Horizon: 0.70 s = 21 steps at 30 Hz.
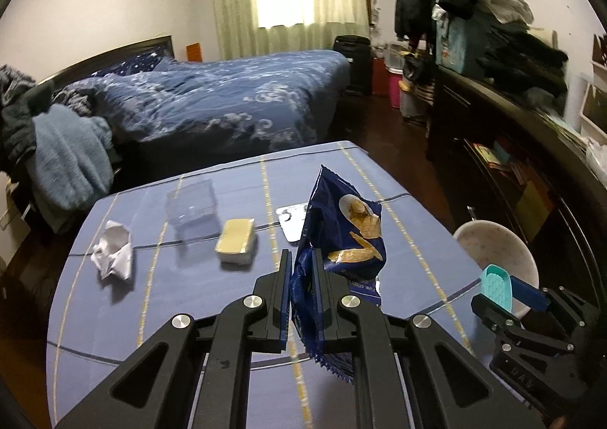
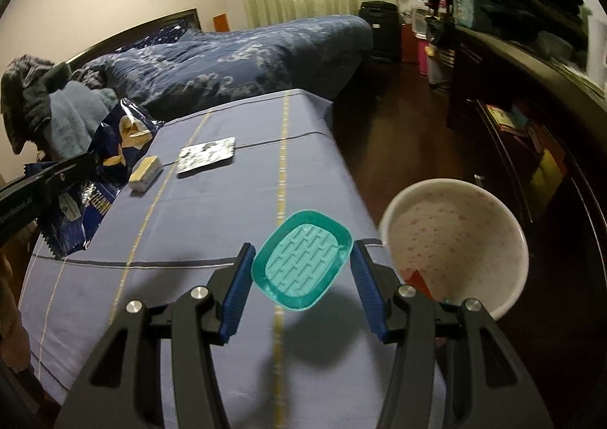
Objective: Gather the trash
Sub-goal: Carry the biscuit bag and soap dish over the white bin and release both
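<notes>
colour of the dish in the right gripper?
Teal green, with a raised brick-like pattern inside the soap dish. Clearest in the right wrist view, between the right gripper pads.

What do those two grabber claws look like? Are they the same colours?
Both look alike. The left gripper has black angular arms with triangle-shaped cutouts, round silver bolts at the joints and flat blue pads inside its fingers. The right gripper has the same black frame and silver bolts, with ribbed blue pads. No cables show.
</notes>
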Tool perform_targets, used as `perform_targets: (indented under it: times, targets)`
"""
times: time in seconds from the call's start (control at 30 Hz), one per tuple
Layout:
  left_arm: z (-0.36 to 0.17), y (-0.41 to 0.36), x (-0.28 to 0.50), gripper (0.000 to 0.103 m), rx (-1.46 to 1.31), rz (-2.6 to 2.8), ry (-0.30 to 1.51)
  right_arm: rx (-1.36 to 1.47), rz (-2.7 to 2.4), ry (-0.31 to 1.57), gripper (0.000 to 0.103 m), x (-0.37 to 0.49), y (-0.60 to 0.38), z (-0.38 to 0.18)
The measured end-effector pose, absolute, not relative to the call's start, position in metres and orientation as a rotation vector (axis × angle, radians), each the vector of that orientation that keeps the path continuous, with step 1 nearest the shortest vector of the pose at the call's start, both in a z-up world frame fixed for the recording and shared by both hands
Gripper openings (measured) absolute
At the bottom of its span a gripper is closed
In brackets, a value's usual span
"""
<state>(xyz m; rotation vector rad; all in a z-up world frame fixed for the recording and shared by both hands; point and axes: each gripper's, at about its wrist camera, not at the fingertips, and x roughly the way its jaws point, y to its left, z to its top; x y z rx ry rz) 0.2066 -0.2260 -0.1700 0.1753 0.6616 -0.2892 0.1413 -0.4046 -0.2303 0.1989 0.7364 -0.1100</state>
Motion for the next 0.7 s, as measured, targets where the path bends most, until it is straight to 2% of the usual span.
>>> perform_targets:
  times: [0.3,0.7]
  targets:
    - [-0.168,-0.279,0.209,0.01,0.228,-0.4,0.658,0.262,-0.196,0.711,0.052,0.126,-0.451,-0.234]
    - [-0.189,-0.398,0.216,0.01,0.327,-0.624,0.703,0.352,-0.377,0.709,0.052,0.12,-0.537,-0.258]
